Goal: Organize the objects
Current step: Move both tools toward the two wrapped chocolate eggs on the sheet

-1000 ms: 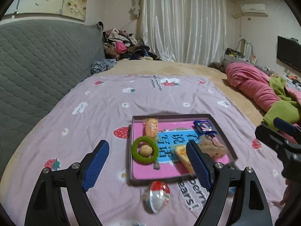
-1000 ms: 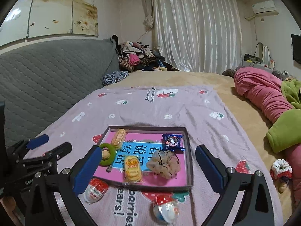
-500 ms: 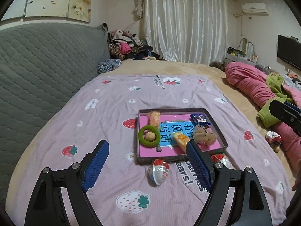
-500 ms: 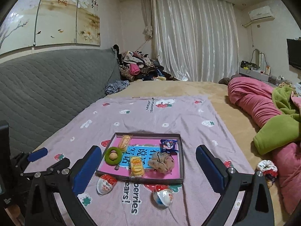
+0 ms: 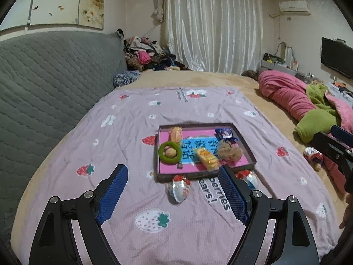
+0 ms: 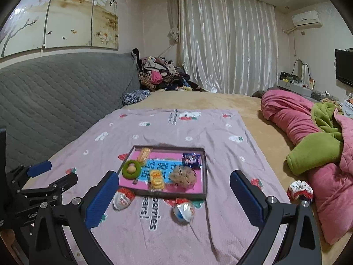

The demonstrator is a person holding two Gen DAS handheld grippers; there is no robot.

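Tray's (image 5: 162, 152) printed characters partly covered

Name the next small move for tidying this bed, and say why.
Probably bring the left claw down over the nearer egg-shaped toy and close on it. Both egg toys, this one and the other, lie on the blanket just outside the tray, which already holds the other small items. Both claws, left and right, are open and empty.

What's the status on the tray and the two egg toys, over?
Left hand-held gripper and right hand-held gripper open, empty. Tray loaded; two egg toys outside its near edge. Nothing in the way.
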